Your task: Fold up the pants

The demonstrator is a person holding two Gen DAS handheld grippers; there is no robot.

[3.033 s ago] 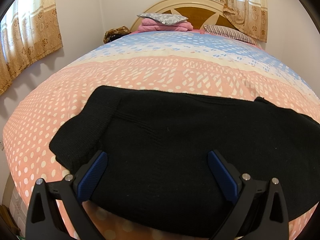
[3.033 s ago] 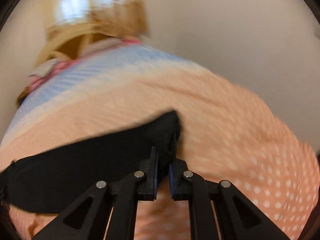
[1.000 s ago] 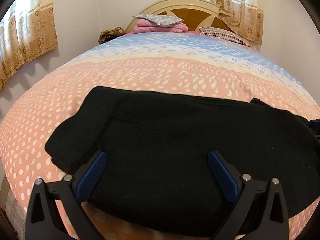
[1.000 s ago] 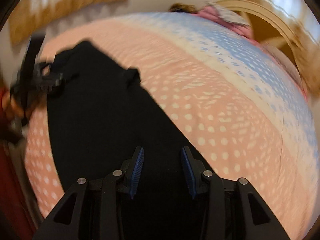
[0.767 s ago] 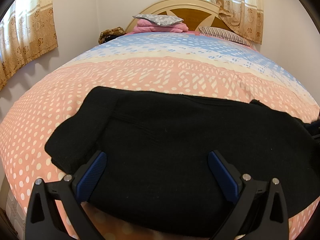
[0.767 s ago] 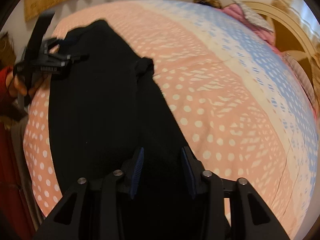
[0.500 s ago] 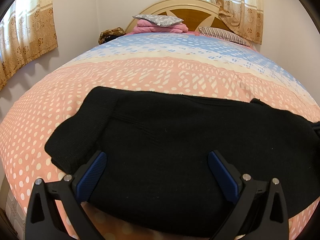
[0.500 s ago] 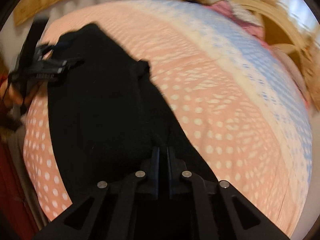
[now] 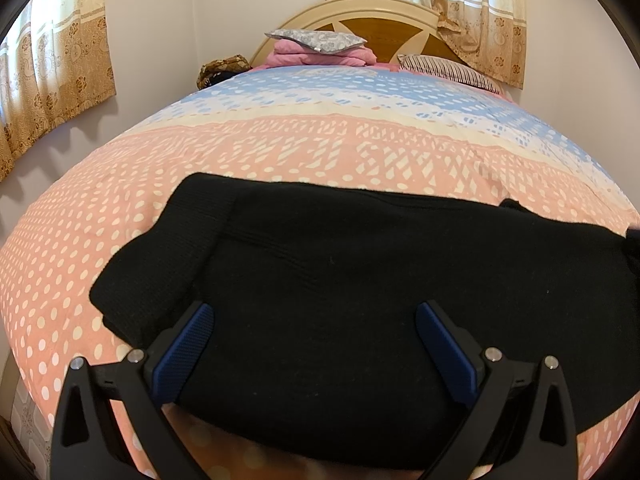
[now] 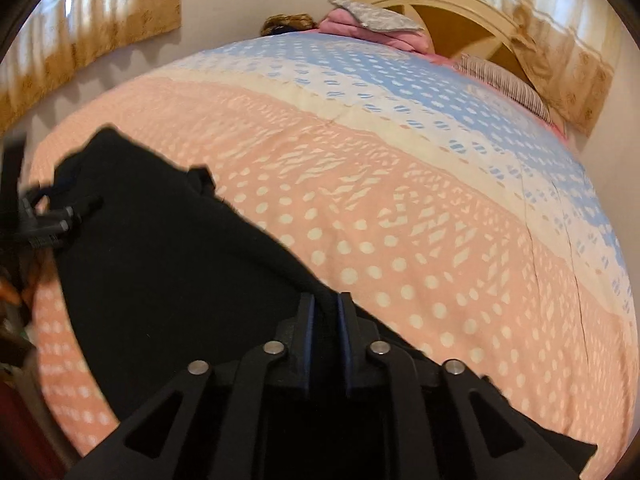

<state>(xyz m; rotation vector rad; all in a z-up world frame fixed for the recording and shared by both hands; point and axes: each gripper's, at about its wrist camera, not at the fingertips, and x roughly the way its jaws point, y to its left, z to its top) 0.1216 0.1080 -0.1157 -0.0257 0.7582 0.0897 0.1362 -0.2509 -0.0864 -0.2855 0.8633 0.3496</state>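
The pants (image 9: 360, 300) are laid lengthwise along the bed's (image 9: 340, 152) near edge. One end is pinched by the right gripper (image 10: 325, 312); the left gripper (image 9: 312, 332) (jaws wide) is held over the other.

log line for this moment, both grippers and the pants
left gripper: open, over black pants | right gripper: shut on black pants edge | pants: flat on bedspread

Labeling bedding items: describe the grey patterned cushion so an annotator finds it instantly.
Look to the arched wooden headboard at the far end of the bed. In front of it sits a folded pink blanket stack; the grey patterned cushion lies flat on top. The striped pillow beside it lies lower, directly on the bed.
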